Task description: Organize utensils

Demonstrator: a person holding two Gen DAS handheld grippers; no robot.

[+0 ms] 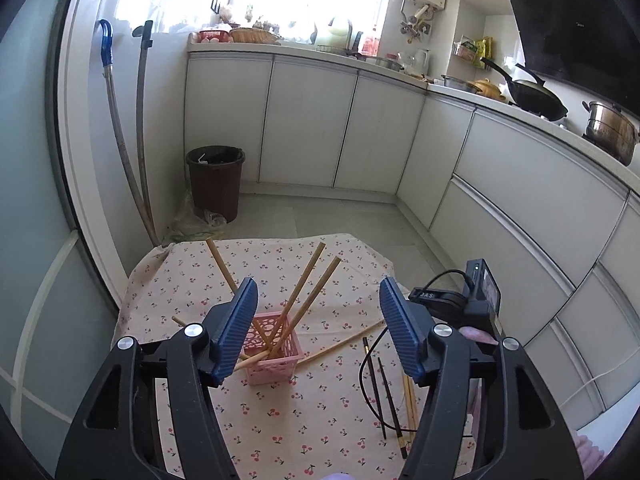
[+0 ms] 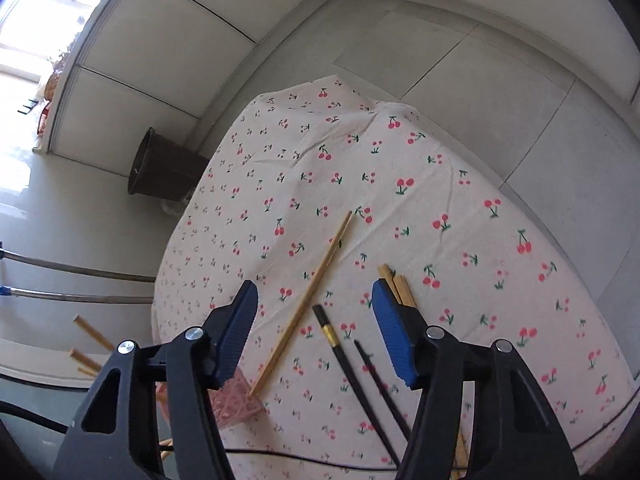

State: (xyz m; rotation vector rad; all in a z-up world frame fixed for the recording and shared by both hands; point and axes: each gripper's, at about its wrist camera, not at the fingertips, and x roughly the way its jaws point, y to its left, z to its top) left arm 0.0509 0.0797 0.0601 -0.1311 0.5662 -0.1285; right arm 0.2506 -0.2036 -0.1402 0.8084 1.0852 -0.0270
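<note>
A pink slotted basket [image 1: 276, 354] stands on the cherry-print cloth [image 1: 320, 432] with several wooden chopsticks [image 1: 304, 288] leaning in it. My left gripper [image 1: 318, 282] hovers open above and in front of the basket, with nothing between its pads. Right of the basket lie one wooden chopstick [image 1: 340, 346], two black chopsticks [image 1: 380, 396] and a wooden pair [image 1: 410, 400]. My right gripper [image 2: 315, 286] is open over the loose wooden chopstick [image 2: 308, 300] and the black chopsticks [image 2: 340, 348], gripping neither. The wooden pair [image 2: 396, 286] is by its right finger. The basket [image 2: 236, 398] is partly hidden behind its left finger.
A brown waste bin [image 1: 216, 184] stands on the floor beyond the table by the white cabinets [image 1: 312, 120]. Two long poles [image 1: 140, 140] lean on the left wall. A black cable [image 1: 366, 380] loops over the cloth near the black chopsticks. The cloth's far edge [image 2: 336, 80] drops to grey floor.
</note>
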